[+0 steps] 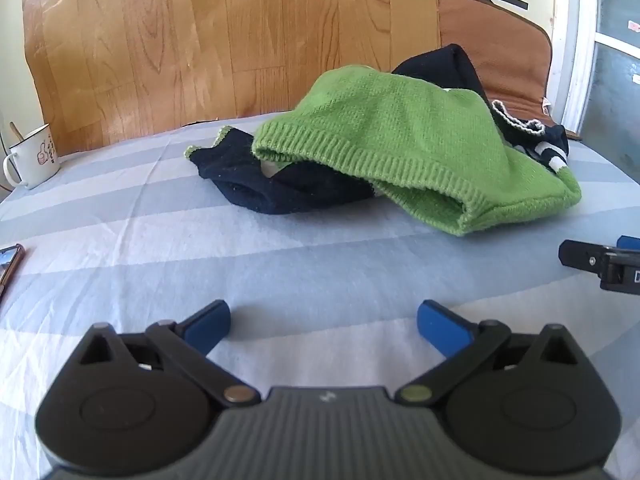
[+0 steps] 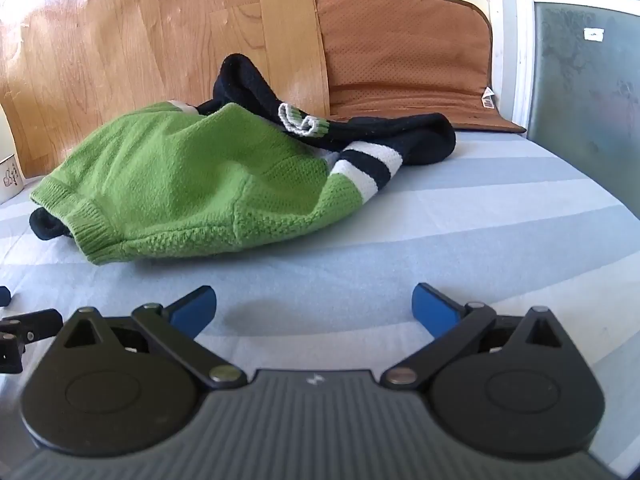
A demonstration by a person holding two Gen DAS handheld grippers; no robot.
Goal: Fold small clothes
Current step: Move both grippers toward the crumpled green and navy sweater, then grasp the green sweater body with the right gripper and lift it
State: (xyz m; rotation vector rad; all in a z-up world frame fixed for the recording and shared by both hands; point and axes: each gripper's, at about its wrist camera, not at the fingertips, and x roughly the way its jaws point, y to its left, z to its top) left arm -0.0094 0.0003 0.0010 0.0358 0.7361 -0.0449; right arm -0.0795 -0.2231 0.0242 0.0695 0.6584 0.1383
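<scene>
A small knitted sweater (image 1: 392, 136), green with navy sleeves and white stripes, lies crumpled on the blue-and-white striped sheet (image 1: 200, 248). In the right wrist view the same sweater (image 2: 180, 184) sits ahead and to the left, its striped sleeve (image 2: 366, 168) trailing right. My left gripper (image 1: 323, 322) hovers open over bare sheet, well short of the sweater. My right gripper (image 2: 314, 304) is open too, with nothing between its blue pads. The tip of the right gripper (image 1: 600, 264) shows at the right edge of the left wrist view.
A white enamel mug (image 1: 34, 158) stands at the far left by a wood-patterned board (image 1: 224, 40). A phone (image 1: 10, 262) lies at the left edge. A brown padded mat (image 2: 404, 60) leans at the back right, beside a white door frame (image 2: 520, 40).
</scene>
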